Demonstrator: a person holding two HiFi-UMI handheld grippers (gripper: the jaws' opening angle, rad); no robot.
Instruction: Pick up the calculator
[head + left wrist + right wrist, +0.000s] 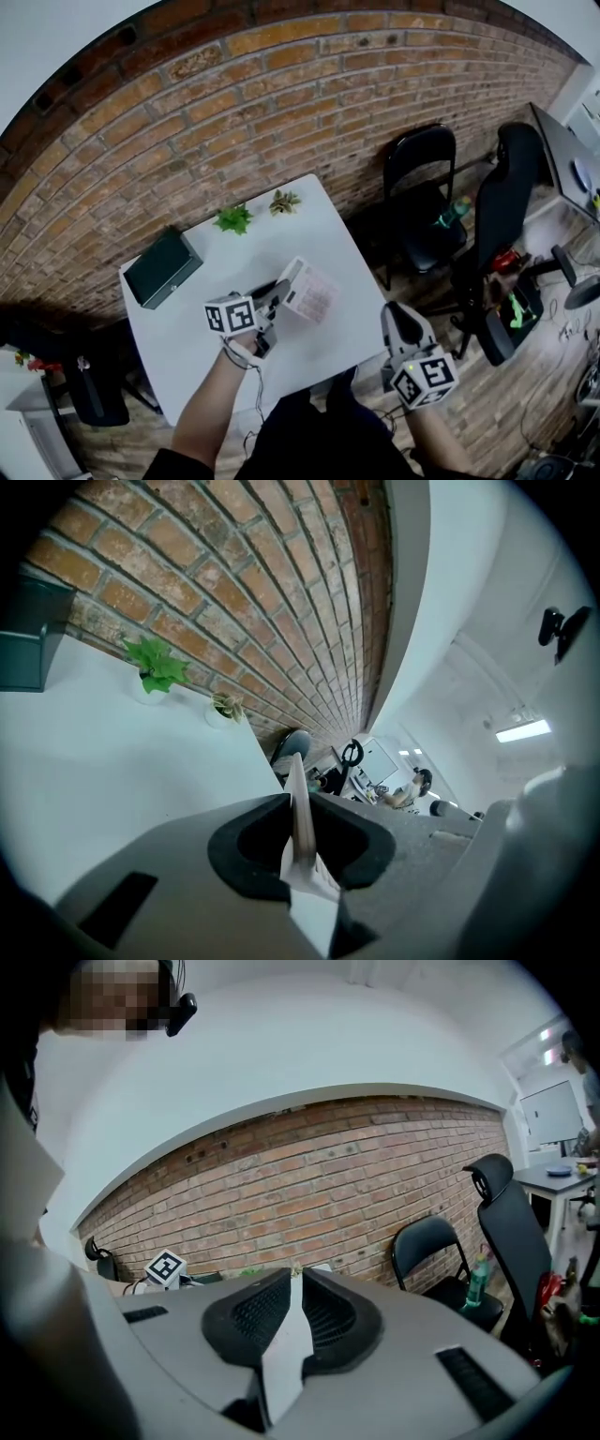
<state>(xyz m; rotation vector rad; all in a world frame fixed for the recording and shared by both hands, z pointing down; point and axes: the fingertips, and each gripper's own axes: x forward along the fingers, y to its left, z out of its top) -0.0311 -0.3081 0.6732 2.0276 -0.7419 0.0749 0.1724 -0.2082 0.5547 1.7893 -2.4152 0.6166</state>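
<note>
Brick wall (281, 94) behind white table (187, 328), dark green box (161, 267) at its far left corner. Calculator (309, 291) noted tilted and apparently clear of the tabletop, clamped by one thin edge in left gripper (276, 300); right gripper (396, 317) closed on nothing, off the near right corner. Judged light, stiff, smooth-cased plastic: best pinched across the flat body near an edge, away from the keys.

An office: brick wall (281, 103), white table (173, 333), black office chair (506, 202), desk (562, 155) alongside.
</note>
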